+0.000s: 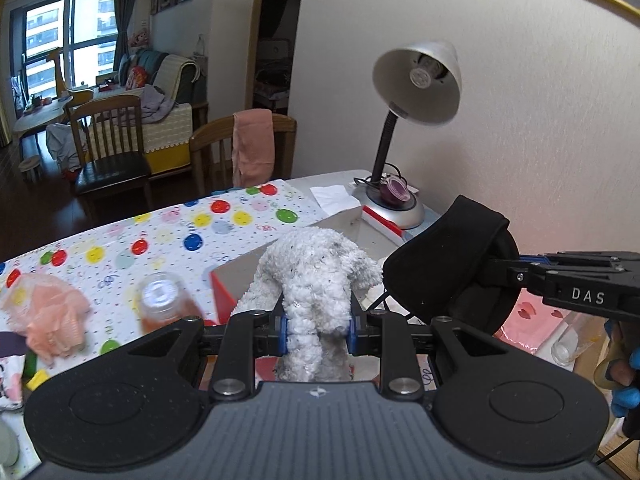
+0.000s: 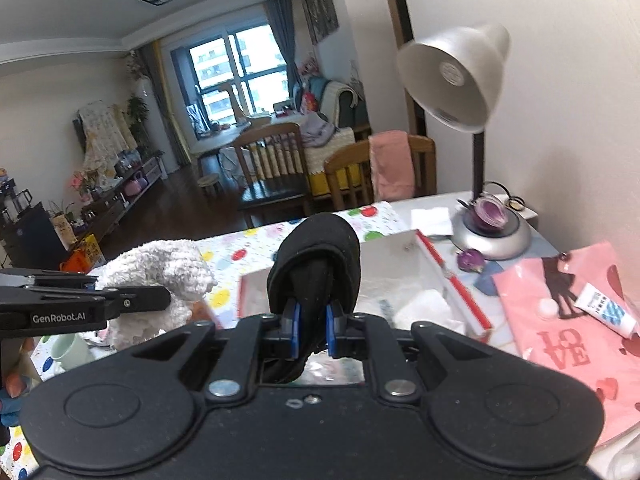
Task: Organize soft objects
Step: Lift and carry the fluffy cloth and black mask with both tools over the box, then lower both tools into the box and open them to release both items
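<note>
A: Since both soft things are up off the table, where's each one held?

B: White plush toy (image 1: 316, 280) sits center-bottom of the left wrist view, left gripper (image 1: 318, 330) clenched on a narrow limb of it, prob so the bulky body hangs free. Black fabric pad (image 2: 314, 264) is center of the right wrist view, right gripper (image 2: 312, 330) pinched on its folded middle, so it drapes over the fingers.

A: And what's under them?

B: Open white box w/ red rim (image 2: 452, 276), just behind the pad in the right view. I'd guess that's the drop spot, both being carried toward it. Not sure tho.

A: Other soft stuff?

B: Peach mesh puff (image 1: 52, 316) lower left of the left view, on the dotted tablecloth (image 1: 172, 232), untouched. Pink LOVE bag (image 2: 568, 320) lower right of the right view.

A: Hazards?

B: Desk lamp (image 2: 460, 80) upper right, close to the right hand's path. Blurry bottle (image 1: 164, 300) near the toy could get knocked.
</note>
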Available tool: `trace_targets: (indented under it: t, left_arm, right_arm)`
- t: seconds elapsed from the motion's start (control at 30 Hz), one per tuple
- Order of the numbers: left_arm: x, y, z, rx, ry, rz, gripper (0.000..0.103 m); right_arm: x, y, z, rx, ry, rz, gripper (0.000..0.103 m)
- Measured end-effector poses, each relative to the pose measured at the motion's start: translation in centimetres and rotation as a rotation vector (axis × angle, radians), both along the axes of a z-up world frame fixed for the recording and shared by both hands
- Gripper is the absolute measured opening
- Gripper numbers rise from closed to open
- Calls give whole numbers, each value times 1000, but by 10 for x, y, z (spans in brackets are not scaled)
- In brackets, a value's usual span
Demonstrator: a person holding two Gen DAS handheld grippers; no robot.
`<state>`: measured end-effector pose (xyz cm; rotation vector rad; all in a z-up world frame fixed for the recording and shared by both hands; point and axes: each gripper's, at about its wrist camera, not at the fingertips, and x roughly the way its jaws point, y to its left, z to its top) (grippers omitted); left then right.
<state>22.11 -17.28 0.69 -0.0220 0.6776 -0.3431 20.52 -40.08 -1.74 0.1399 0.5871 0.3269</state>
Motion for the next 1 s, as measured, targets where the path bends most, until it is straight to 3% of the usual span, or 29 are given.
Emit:
trace_targets:
  t: [0.47, 1.0]
  left_arm:
    - [58, -77, -35, 66, 80, 30, 25]
    - [122, -100, -89, 160, 156, 128, 25]
  right_arm:
    - [53, -59, -20, -1, 100, -20, 12]
    - [106, -47, -60, -64, 239, 65, 12]
